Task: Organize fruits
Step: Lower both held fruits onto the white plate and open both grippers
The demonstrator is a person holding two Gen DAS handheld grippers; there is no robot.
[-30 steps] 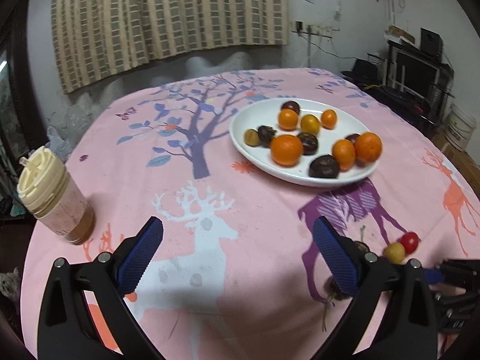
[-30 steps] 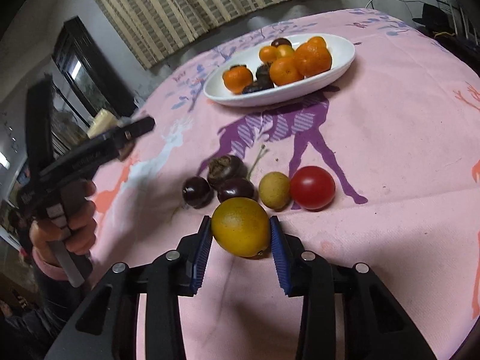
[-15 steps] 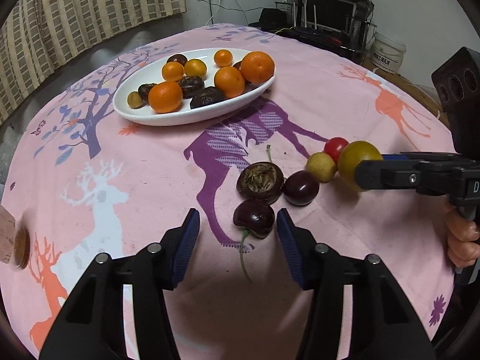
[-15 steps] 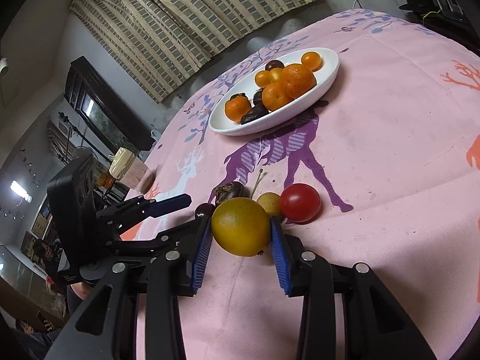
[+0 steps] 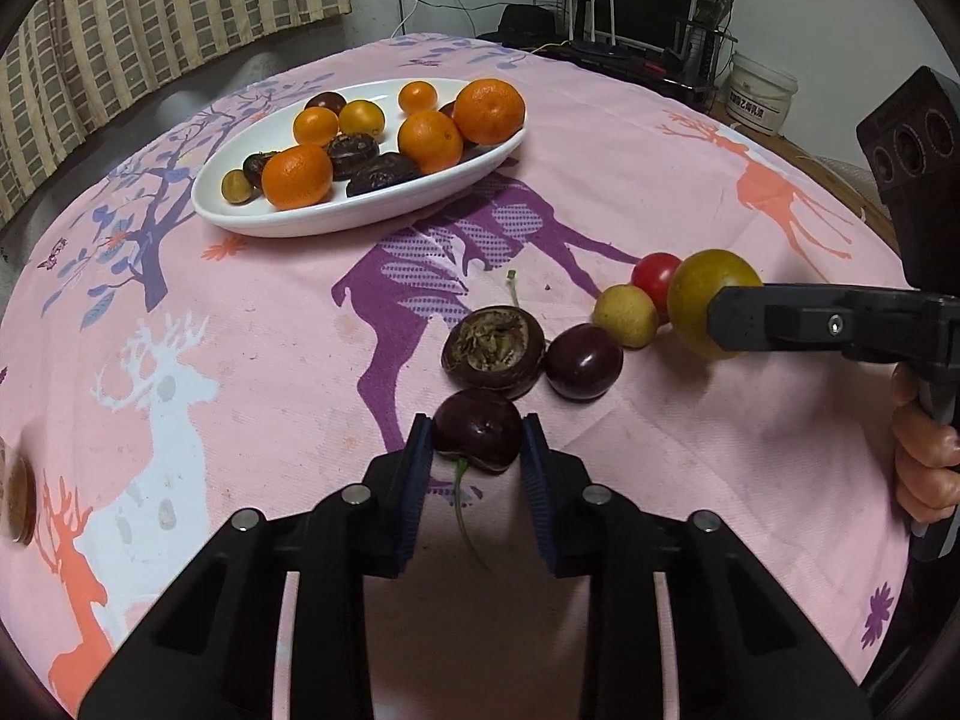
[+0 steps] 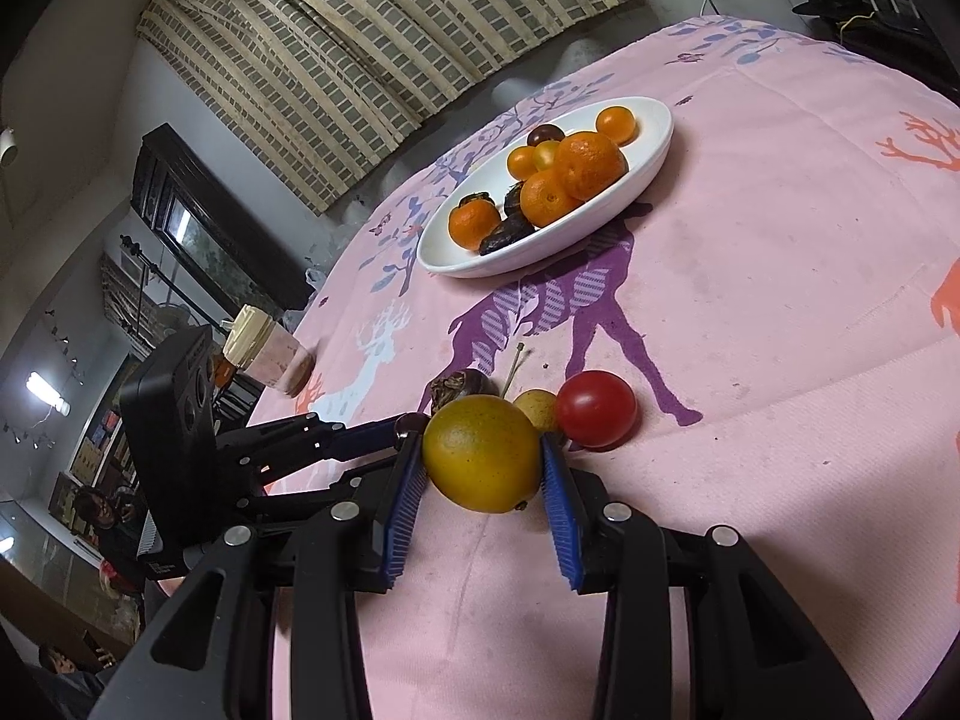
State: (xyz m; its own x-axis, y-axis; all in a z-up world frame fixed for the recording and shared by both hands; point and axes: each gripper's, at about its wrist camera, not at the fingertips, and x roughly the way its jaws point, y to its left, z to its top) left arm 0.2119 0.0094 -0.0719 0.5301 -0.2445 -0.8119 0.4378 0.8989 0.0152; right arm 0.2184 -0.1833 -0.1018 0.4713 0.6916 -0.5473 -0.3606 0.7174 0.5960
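A white oval plate (image 5: 258, 221) (image 6: 654, 138) at the back of the pink tablecloth holds several oranges and dark fruits. My left gripper (image 5: 477, 441) is shut on a dark cherry (image 5: 478, 429) with a green stem, low over the cloth. Beyond it lie a brown mangosteen (image 5: 493, 350), another dark cherry (image 5: 583, 362), a small yellow fruit (image 5: 625, 315) (image 6: 536, 409) and a red tomato (image 5: 657, 276) (image 6: 595, 408). My right gripper (image 6: 483, 468) is shut on a yellow-green round fruit (image 6: 483, 461) (image 5: 705, 300), lifted just above the cloth.
A jar with a cream lid (image 6: 264, 351) stands at the table's left edge. The cloth (image 5: 660, 180) has deer and tree prints. A curtain (image 6: 360, 48) hangs behind, and shelves with electronics (image 5: 648, 12) stand at the far right.
My left gripper swung toward the loose fruits and closed on the nearest dark cherry. My right gripper kept hold of the yellow-green fruit and tilted upward slightly.
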